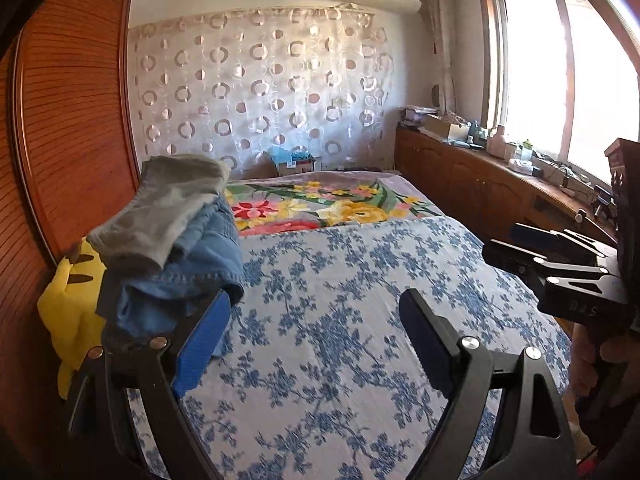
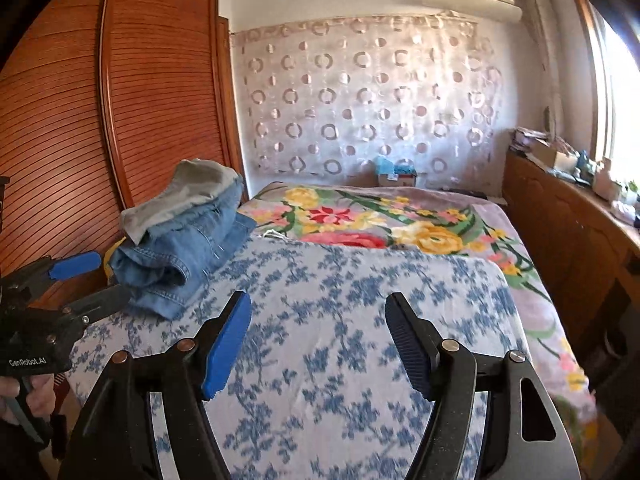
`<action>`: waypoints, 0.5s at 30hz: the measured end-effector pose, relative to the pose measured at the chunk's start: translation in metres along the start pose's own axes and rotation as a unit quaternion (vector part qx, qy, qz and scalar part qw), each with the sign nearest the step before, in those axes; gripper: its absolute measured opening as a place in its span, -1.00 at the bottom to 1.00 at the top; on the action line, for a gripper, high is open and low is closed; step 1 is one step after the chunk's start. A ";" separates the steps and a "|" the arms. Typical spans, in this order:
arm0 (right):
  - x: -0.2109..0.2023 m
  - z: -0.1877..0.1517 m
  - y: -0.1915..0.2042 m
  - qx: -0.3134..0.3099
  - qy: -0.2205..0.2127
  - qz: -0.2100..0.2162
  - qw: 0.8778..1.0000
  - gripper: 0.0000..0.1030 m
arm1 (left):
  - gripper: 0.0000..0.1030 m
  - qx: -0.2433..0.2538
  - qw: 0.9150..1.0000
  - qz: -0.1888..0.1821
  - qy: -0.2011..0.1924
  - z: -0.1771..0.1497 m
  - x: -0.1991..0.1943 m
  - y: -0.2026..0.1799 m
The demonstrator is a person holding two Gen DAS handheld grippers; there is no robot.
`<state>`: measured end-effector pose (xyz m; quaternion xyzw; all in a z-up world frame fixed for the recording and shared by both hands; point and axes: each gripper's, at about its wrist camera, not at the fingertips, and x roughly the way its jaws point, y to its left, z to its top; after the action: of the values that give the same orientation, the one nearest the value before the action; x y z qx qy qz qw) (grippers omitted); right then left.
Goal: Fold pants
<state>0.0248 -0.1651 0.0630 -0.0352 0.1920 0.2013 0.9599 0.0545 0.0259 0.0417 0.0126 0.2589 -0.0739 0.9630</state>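
Bedroom, bed (image 2: 360, 320) covered by a blue-and-white floral sheet with a bright flowered blanket (image 2: 372, 220) at the far end, louvred wooden wardrobe (image 2: 120, 120) on the left, circle-pattern curtain (image 2: 360, 92) on the back wall. The pants sit in a stack at the bed's left edge by the wardrobe — blue jeans (image 2: 180, 256) roughly folded, a grey garment (image 2: 188, 192) lying on top, something yellow (image 1: 72, 308) beneath and behind. Left gripper (image 1: 316, 336) hovers just beside the stack, jaws spread, nothing between them; its left finger overlaps the denim in the left wrist view, but contact can't be confirmed. Right gripper (image 2: 318, 340) is over bare sheet near the middle of the bed, jaws spread too, holding nothing. Judgement: this is the gap between items — either the stack is finished work or the next pair has to come off it; the frames don't settle which. If it's a pick, the next move calls for the left jaws to close on one layer only, near an edge or waistband, and drag it onto the open sheet where the right gripper can take the other end. Risk: grabbing two layers and toppling the pile. Hidden: the yellow item's identity, the stack's underside, the near bed edge behind the grippers; window side is blown out.
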 end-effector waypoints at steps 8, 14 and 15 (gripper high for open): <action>-0.037 -0.005 0.006 0.016 -0.013 -0.015 1.000 0.39 | 0.69 0.006 1.000 -0.003 -0.008 -0.007 -0.024 -0.017; -0.065 -0.007 0.014 0.020 -0.037 -0.029 0.999 0.39 | 0.69 0.015 1.000 -0.005 -0.017 -0.005 -0.038 -0.027; -0.068 -0.006 0.016 0.021 -0.040 -0.032 0.998 0.39 | 0.69 0.015 1.000 -0.005 -0.019 -0.004 -0.040 -0.028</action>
<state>-0.0413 -0.1770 0.0832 -0.0137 0.1566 0.1673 0.9733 0.0142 0.0037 0.0583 0.0245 0.2397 -0.0828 0.9670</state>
